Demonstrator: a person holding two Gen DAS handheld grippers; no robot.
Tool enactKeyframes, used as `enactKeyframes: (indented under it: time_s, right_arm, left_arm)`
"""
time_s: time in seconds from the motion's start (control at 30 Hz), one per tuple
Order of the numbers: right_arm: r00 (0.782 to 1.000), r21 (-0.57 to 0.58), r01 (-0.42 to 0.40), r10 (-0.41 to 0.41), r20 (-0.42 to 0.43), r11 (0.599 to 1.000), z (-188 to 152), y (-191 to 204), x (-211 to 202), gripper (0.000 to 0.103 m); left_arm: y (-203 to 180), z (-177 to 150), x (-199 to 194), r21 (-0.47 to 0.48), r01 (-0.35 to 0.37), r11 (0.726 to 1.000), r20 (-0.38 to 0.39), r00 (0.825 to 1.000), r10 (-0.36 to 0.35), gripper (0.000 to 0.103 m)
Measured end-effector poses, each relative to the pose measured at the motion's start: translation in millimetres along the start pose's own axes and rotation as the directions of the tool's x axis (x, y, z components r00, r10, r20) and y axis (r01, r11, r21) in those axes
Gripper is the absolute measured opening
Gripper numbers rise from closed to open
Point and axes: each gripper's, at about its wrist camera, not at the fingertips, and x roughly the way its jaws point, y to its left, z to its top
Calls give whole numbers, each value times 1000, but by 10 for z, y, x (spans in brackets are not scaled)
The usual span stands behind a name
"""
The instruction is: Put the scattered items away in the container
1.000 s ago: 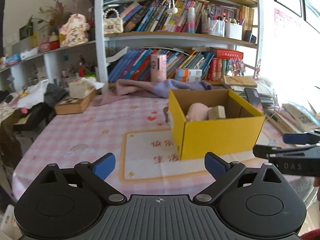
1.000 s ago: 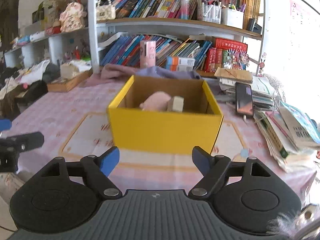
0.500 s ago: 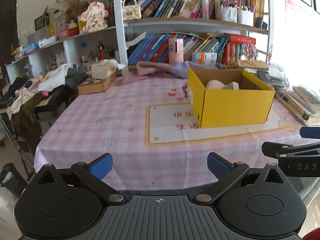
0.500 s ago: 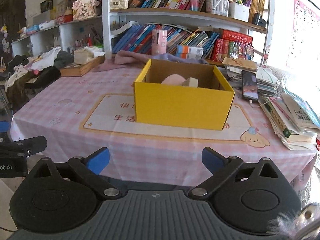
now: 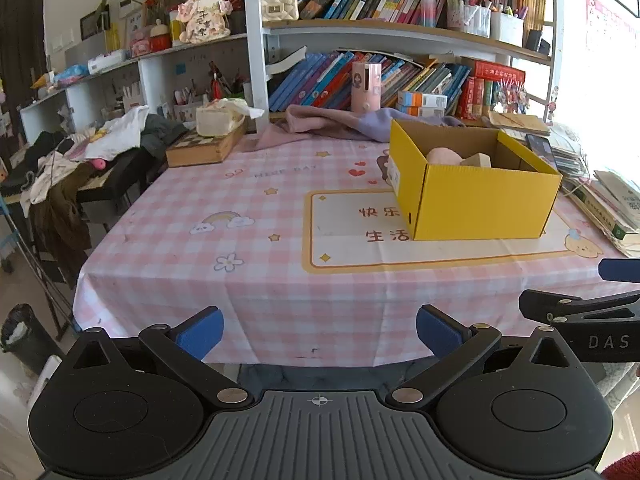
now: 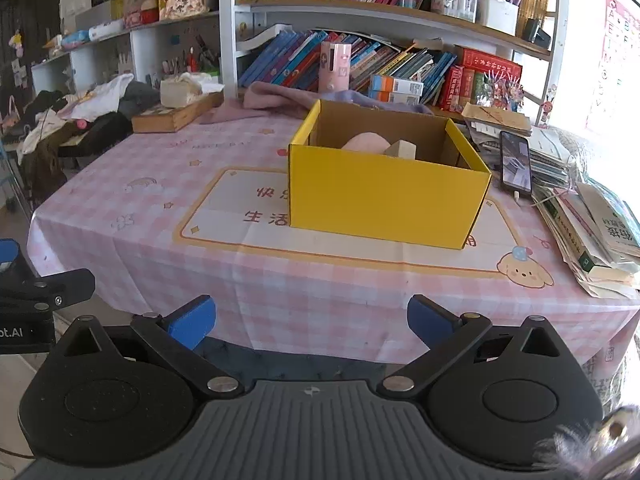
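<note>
My left gripper hangs off the near edge of the table, blue pads spread wide with nothing between them. On the pink checked cloth sits a yellow box, open-topped, holding a pink rounded item and a beige block. My right gripper pokes in from the right edge
</note>
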Motion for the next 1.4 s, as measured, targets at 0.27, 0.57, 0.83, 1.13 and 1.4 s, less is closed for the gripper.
enactKeyframes:
  time_s: [0.27,0.57,0.83,1.13,1.4]
  right_arm:
    - [1000,-11,0,0,-2,1000,24,14,23,103]
    - [1000,-5,6,-6,-5,1000,32,-10,21,103]
    - [1000,3,11,-11,-24,1000,6,-22,25,103]
    - [1000,2,12,-12,-21,1000,-5,-15,12,103]
    - [1000,4,20,-20,-15,1000,-7,-11,4,103]
  left_arm:
    - [8,5,37,-6,15,1000,-21,1000,-15,103]
    - [16,-2,70,-11,30,1000,-38,999,-30,103]
    - [28,-22,109,-22,34,999,-68,997,-35,103]
    - [38,-29,91,-19,33,999,-65,997,-35,103]
    - [62,-32,74,-24,30,999,-64,997,-32,103]
